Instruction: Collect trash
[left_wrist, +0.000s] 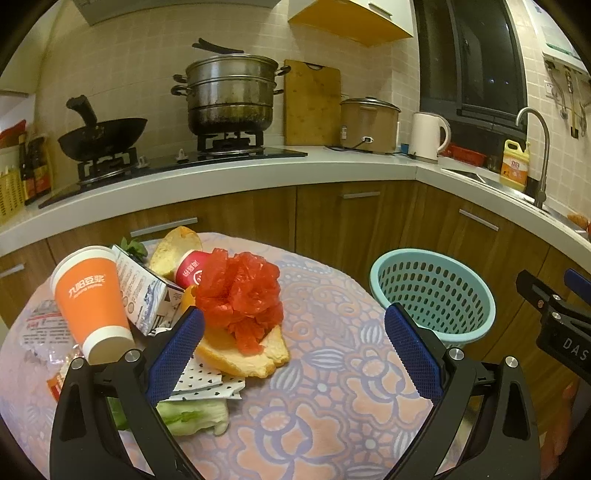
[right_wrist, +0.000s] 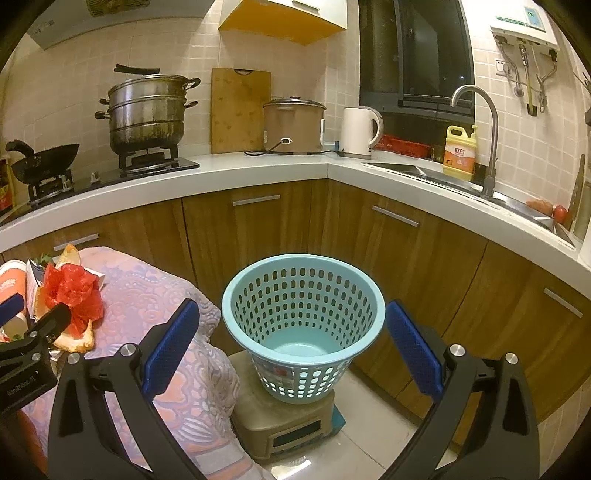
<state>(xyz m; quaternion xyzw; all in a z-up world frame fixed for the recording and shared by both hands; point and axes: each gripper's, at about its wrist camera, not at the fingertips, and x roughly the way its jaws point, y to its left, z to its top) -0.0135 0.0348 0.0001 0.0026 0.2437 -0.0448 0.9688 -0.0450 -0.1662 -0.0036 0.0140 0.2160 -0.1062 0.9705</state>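
Note:
A pile of trash lies on the patterned tablecloth (left_wrist: 332, 369): a crumpled red plastic bag (left_wrist: 240, 295) on a bread slice (left_wrist: 251, 354), an orange paper cup (left_wrist: 90, 295) on its side, a blue-white carton (left_wrist: 147, 291), a red cup (left_wrist: 190, 271), a dotted napkin (left_wrist: 203, 384) and a lettuce leaf (left_wrist: 195, 417). My left gripper (left_wrist: 293, 354) is open just right of the pile, holding nothing. The light blue perforated basket (right_wrist: 301, 317) stands empty on a beige stool (right_wrist: 280, 417) beside the table. My right gripper (right_wrist: 291, 343) is open in front of the basket.
Behind runs an L-shaped kitchen counter (right_wrist: 258, 166) with wooden cabinets, a stove with a wok (left_wrist: 101, 138) and a steamer pot (left_wrist: 231, 96), a rice cooker, a white kettle (right_wrist: 360, 131), a sink and tap (right_wrist: 487, 140). Tiled floor shows right of the stool.

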